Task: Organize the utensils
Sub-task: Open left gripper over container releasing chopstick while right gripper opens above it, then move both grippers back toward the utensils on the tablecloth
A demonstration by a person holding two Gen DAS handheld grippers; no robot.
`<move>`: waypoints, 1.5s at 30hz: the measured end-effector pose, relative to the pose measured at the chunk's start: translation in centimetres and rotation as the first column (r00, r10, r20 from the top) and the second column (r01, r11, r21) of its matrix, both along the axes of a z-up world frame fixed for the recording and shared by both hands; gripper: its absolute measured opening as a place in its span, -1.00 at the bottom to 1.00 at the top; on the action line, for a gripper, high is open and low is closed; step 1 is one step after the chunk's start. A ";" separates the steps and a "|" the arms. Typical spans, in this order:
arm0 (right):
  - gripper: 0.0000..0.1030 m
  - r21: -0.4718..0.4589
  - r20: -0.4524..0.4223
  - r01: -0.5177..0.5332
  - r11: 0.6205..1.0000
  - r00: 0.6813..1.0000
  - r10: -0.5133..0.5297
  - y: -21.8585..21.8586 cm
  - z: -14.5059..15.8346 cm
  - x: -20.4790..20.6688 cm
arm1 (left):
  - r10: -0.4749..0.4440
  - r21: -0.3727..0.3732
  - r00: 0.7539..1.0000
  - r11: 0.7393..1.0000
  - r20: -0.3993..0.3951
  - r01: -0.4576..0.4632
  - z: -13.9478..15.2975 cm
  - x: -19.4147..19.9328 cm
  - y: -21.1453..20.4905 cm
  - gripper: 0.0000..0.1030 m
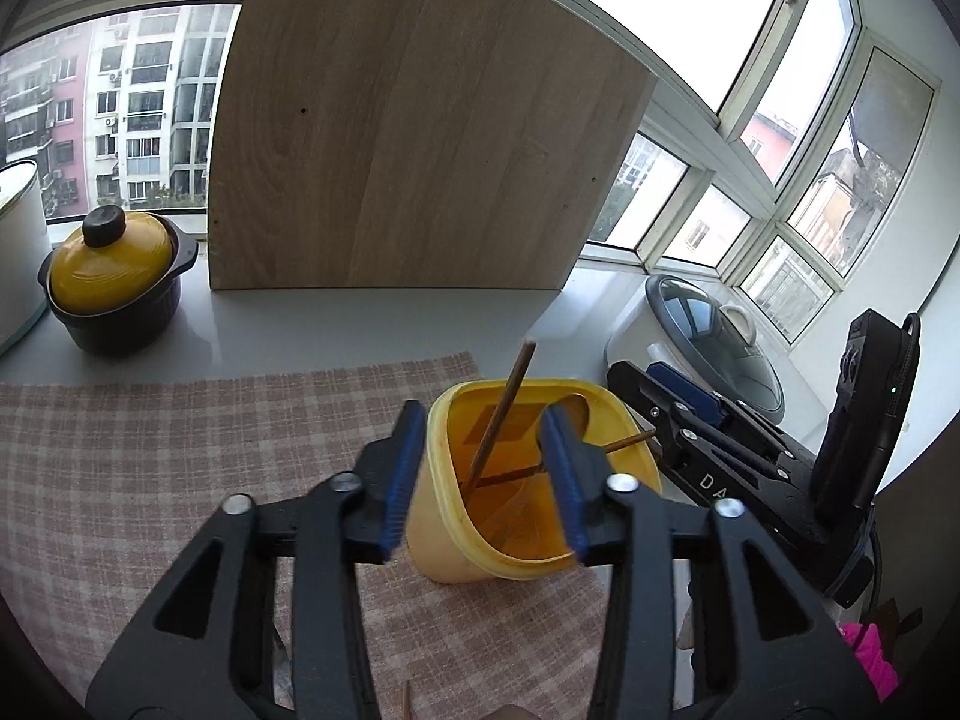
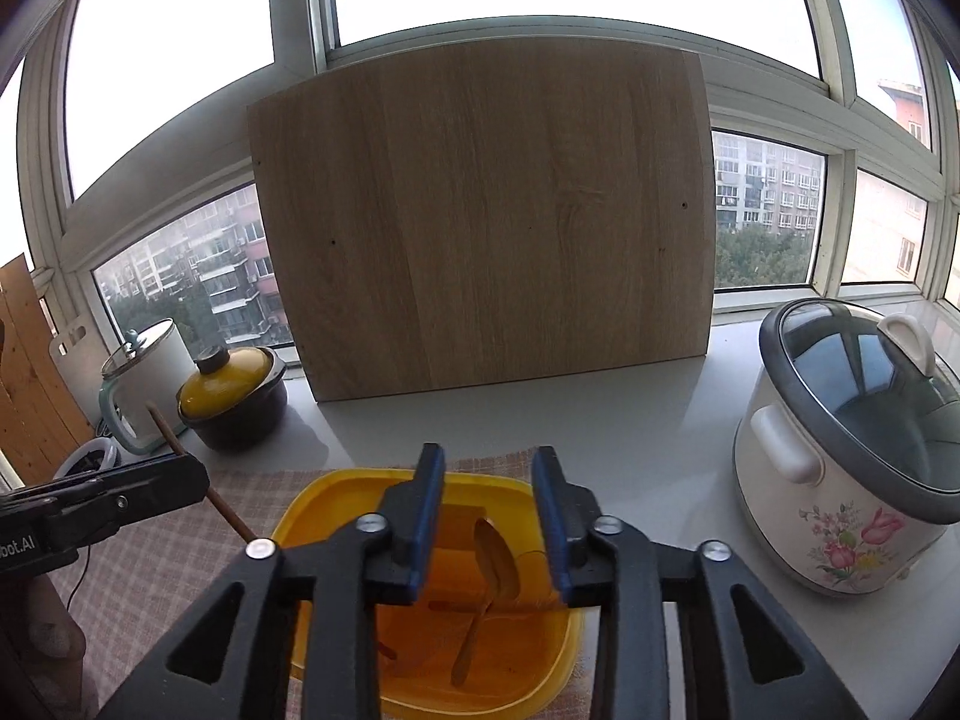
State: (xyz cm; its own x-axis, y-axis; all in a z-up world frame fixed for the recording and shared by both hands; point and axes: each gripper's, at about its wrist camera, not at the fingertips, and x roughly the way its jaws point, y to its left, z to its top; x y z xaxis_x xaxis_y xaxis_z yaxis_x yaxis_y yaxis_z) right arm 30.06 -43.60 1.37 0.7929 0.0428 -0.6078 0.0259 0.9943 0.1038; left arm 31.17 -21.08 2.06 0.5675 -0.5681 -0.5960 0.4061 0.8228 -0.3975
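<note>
Both my claws, the left gripper [image 1: 489,471] and right gripper [image 2: 489,519], hang spread and empty over the yellow plastic tub [image 1: 624,420] holding a brown wooden chopstick [image 1: 501,414] and wooden spoon [image 2: 495,552], whose leaning handles I could snag, tipping the tub.

Wooden board [image 2: 486,222], rice cooker [image 2: 840,456], yellow-lidded pot [image 1: 114,276]
</note>
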 end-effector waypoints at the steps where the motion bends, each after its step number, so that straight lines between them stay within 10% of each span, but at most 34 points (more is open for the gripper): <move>1: -0.16 -0.007 0.002 -0.001 1.000 1.000 0.001 0.1 0.1 -0.2 | 0.015 -0.001 1.000 1.000 0.012 -0.015 0.1 -0.2 0.3 0.00; 16: 0.69 -0.050 0.011 -0.014 0.999 1.000 0.015 1.3 0.9 -3.0 | 0.078 0.016 0.997 0.997 0.027 -0.079 0.3 -1.8 4.4 0.00; 45: 0.66 0.102 -0.187 -0.126 0.987 0.972 0.144 4.9 -4.5 -11.2 | 0.086 0.211 0.994 0.975 -0.074 -0.068 -6.5 -9.1 12.0 0.00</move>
State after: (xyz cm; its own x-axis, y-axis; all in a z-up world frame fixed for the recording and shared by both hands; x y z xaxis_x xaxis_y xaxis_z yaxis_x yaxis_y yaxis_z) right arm 18.81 -38.75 -3.15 0.6441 0.2024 -0.7377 -0.0800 0.9769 0.1982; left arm 22.05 -9.13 -4.45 0.5488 -0.3831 -0.7430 0.3111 0.9185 -0.2439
